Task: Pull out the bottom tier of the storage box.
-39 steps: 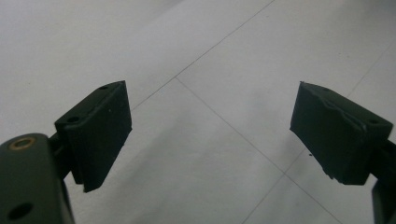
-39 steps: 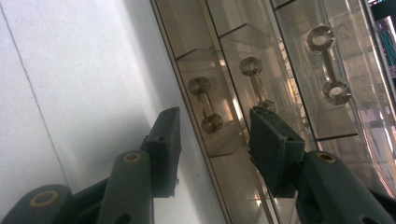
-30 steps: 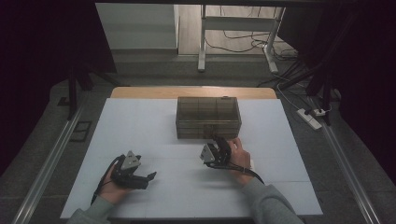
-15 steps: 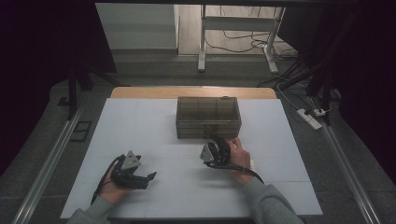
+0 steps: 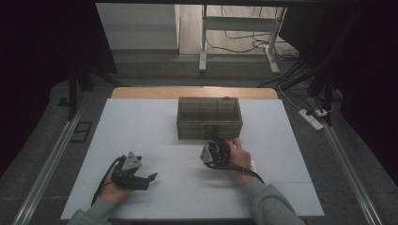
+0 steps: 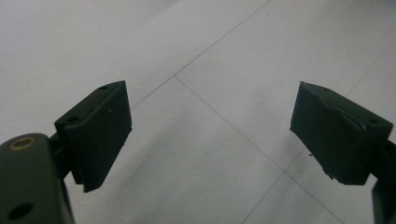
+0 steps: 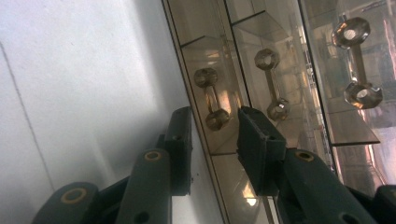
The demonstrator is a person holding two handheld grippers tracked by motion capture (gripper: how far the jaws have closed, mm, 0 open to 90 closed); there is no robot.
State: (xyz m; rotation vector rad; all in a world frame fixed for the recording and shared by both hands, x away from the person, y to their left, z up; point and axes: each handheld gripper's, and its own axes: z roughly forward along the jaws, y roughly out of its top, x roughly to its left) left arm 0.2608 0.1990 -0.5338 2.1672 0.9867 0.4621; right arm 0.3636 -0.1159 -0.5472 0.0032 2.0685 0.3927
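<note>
Your right gripper (image 7: pixel 212 123) at the box's (image 5: pixel 209 117) front, jaws just been closing around the lowest drawer handle (image 7: pixel 211 99), not pinching it yet, left gripper (image 6: pixel 210 135) well left of the box, wide open, holding nothing

Drawer box (image 5: pixel 209 118) blocks mid-table; white tabletop (image 5: pixel 141 122) (either side) lies open.

The drawer box (image 5: pixel 209 118) sits on the table (image 5: pixel 141 122) just above the frame's middle. Directly below it is the right gripper (image 5: pixel 217 151), at its front face. The left gripper (image 5: pixel 141 178) lies well apart, at lower left.
</note>
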